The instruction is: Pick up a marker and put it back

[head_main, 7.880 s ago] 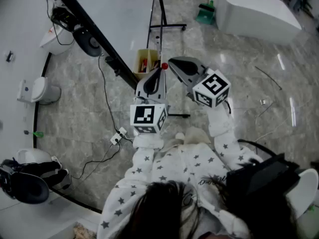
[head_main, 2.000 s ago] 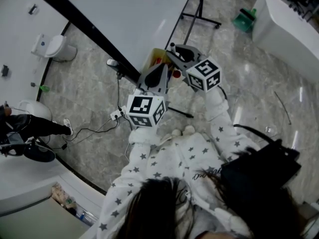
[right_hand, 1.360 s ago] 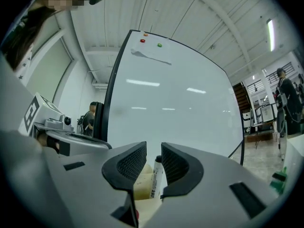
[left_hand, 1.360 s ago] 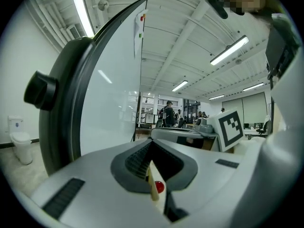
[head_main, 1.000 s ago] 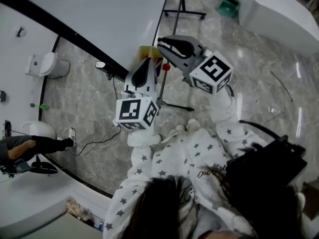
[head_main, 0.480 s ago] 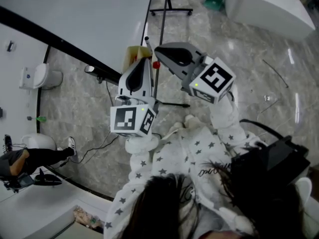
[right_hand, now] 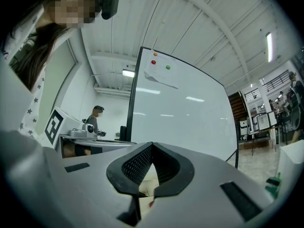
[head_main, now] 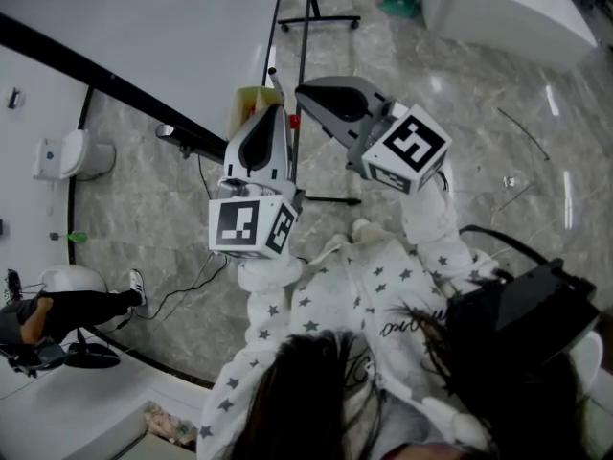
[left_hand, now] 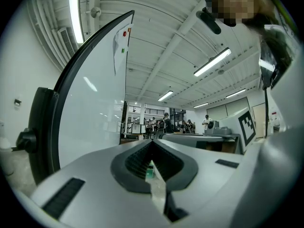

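Yellow open box (head_main: 247, 105) with slim white marker (head_main: 273, 77) poking up at its edge; grey left gripper (head_main: 273, 113) just beside it, jaws pressed together on nothing; grey right gripper (head_main: 301, 90) near, likewise closed, empty.

We count two tools, the left tool (left_hand: 152, 142) and the right tool (right_hand: 152, 145), one whiteboard (right_hand: 180, 108), two round magnets on it, one red magnet (right_hand: 153, 62), one green magnet (right_hand: 167, 67), one yellow box (head_main: 247, 103), one red marker cap (head_main: 294, 121) beside it

Whiteboard (head_main: 144, 27), marble floor (head_main: 460, 103), white counter (head_main: 508, 12).
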